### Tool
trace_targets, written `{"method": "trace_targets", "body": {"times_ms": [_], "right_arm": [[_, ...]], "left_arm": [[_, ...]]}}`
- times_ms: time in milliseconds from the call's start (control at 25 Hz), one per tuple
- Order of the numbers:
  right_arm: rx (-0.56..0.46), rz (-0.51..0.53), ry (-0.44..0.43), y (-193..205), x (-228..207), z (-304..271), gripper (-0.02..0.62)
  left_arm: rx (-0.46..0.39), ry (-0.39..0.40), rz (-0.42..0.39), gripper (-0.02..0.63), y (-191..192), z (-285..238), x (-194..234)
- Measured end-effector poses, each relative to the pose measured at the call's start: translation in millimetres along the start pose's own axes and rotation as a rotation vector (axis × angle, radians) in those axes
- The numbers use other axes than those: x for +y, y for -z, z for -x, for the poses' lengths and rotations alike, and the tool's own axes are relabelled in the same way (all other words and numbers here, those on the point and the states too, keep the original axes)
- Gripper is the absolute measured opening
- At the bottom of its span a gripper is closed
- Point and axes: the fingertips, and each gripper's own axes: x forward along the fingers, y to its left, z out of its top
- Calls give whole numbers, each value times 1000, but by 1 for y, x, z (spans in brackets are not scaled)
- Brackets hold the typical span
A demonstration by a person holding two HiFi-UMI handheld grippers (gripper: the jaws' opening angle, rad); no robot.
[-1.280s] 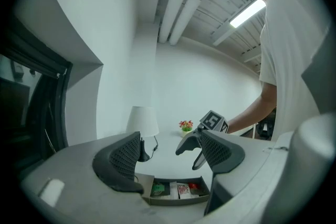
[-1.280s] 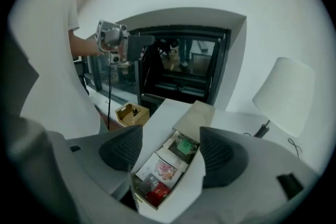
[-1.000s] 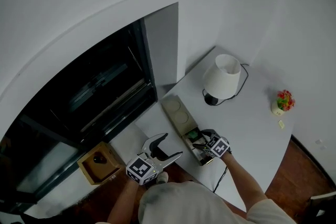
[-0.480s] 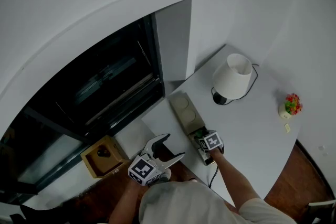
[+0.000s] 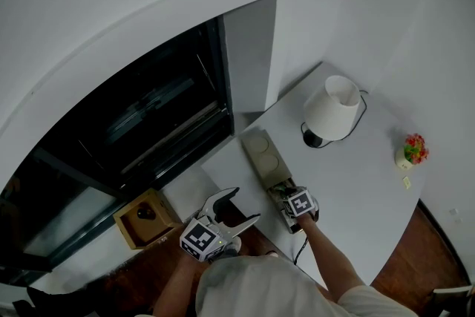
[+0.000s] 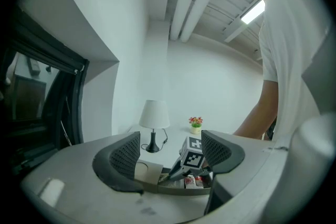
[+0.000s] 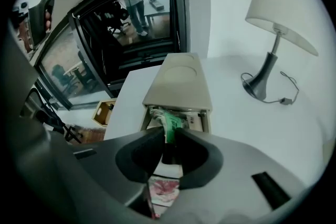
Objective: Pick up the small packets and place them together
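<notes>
Left gripper (image 6: 170, 145), jaws apart, facing lamp (image 6: 154, 115)

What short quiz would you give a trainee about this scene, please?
1. True or false: the left gripper holds a packet.
2. What is between the right gripper's jaws? A a coin; B the green packet; C nothing.
3. Fill in: the white-shaded thing on the table beyond the tray is a ____.
Key: 1 false, it is open and empty. 2 B; the jaws have just been closing on it. 3 lamp.
</notes>
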Motion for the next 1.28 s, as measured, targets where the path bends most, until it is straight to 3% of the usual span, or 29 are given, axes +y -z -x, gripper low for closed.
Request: {"method": "trace_targets", "body": {"times_ms": [520,960,1160,1280], "right_arm": [[-240,-174,-39,-16,-4,74,75],[-343,-79,-26,-116,-16,56,74],[-363,-62,-37,-161,-16,27,75],[-345,-64,1,-175,-22,13,74]], "left_arm": [[-11,37,4,351,-2,-14,-7],[0,23,20,348,2,-14,5],[-5,-28,42,348,0,-4,24],[-37,-58,52,347,-9,-1,31]]}}
